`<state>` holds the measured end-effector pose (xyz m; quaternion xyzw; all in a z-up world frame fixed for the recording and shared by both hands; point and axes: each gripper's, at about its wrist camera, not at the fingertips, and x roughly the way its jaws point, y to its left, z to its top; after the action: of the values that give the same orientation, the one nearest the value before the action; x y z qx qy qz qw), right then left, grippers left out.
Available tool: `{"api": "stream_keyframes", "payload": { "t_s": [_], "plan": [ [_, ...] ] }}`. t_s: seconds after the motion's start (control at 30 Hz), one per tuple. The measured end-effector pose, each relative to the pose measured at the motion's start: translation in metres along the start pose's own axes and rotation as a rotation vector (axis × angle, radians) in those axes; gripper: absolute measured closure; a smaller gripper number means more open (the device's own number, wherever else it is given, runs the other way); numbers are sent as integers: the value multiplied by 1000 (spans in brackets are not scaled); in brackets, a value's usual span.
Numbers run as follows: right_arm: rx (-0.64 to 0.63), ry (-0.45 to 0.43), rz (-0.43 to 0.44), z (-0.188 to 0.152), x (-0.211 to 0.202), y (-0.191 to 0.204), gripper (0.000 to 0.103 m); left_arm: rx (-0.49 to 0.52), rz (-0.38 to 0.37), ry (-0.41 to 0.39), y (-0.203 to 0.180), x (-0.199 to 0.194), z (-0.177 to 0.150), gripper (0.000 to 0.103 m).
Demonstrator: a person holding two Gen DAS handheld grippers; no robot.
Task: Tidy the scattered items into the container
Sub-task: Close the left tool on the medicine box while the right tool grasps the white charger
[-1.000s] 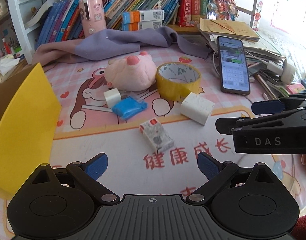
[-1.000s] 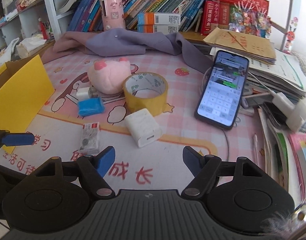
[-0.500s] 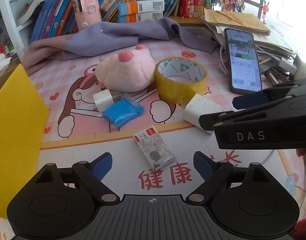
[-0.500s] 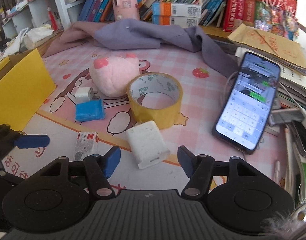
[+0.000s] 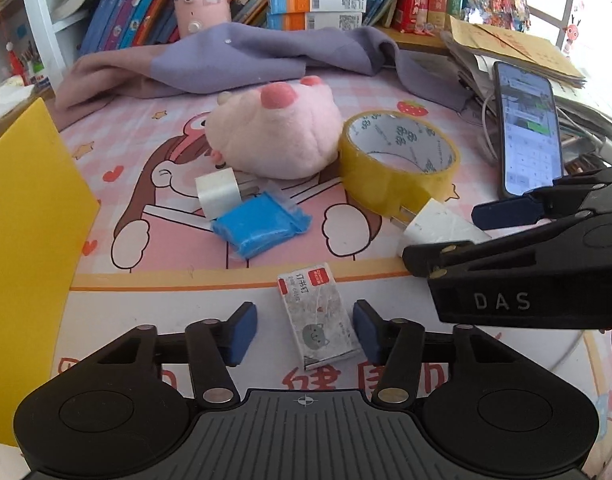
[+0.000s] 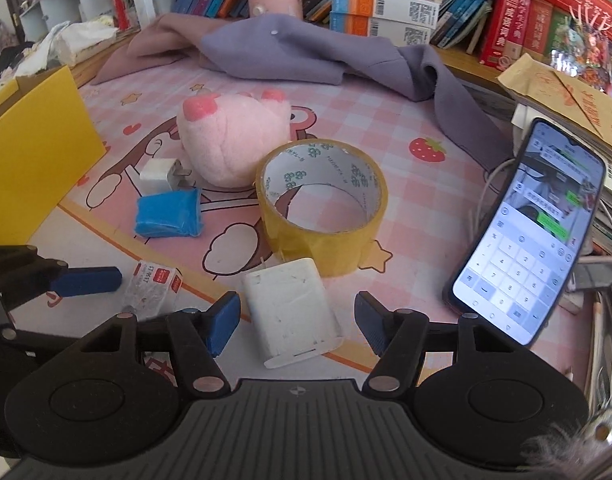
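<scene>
Straddling the small staple box with my left gripper, jaws apart, right gripper likewise spread around the white charger, yellow container at left on the worktop.

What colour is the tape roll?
Yellow tape roll with a white inner core, clearest in the right wrist view.

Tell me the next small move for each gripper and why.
Probably close both. The left gripper is open with the staple box lying between its pads, and the right gripper is open around the white charger. Neither is gripped yet, and both must go into the yellow box.
</scene>
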<state>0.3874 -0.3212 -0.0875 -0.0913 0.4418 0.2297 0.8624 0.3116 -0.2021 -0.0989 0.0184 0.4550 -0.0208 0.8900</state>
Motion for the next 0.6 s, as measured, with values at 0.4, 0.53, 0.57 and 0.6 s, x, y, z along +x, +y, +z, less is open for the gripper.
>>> {"api": "stream_keyframes", "payload": {
  "t_s": [0.4,0.53,0.57,0.6],
  "plan": [
    [-27,36,0,5,14,2,44,30,-4,5,1,-1,2,74],
    [-62,33,10,5,11,5,59,11,-23,17,6,-2,2,75],
    [-59,32,15,4,11,5,60,0,-29,22,8,-3,2,75],
    [-50,29,19,4,9,5,61,-6,-33,22,9,-5,1,75]
  ]
}}
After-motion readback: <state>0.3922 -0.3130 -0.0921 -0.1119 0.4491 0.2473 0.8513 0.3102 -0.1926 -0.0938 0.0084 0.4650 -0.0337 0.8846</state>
